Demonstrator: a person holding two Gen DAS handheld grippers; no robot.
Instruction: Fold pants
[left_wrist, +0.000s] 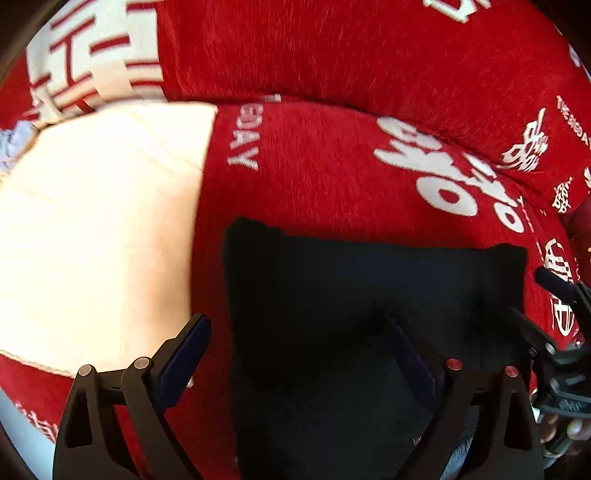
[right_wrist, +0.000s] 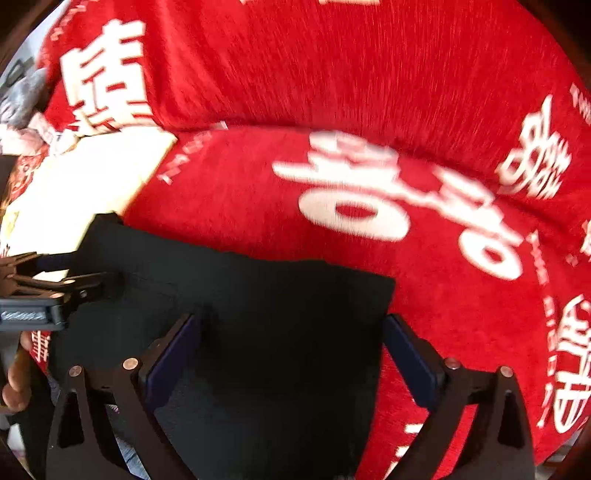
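Left wrist view: I see the black pants (left_wrist: 369, 314) lying folded into a rectangle on the red printed cover (left_wrist: 332, 177) of the sofa seat, near its front edge. My left gripper (left_wrist: 299, 354) has its jaws spread wide; one finger is over the red cover just left of the pants, the other over the dark cloth. Nothing is clamped between them. A cream cushion (left_wrist: 99, 229) sits on the seat left of the pants, touching or just beside their left edge. The right gripper (left_wrist: 554, 332) enters at the pants' right edge. Right wrist view: the right gripper (right_wrist: 291, 354) is likewise wide open over the pants (right_wrist: 258, 332), holding nothing, its right finger at the cloth's right edge. The left gripper (right_wrist: 74, 284) shows at the pants' left corner. Image is motion-blurred.
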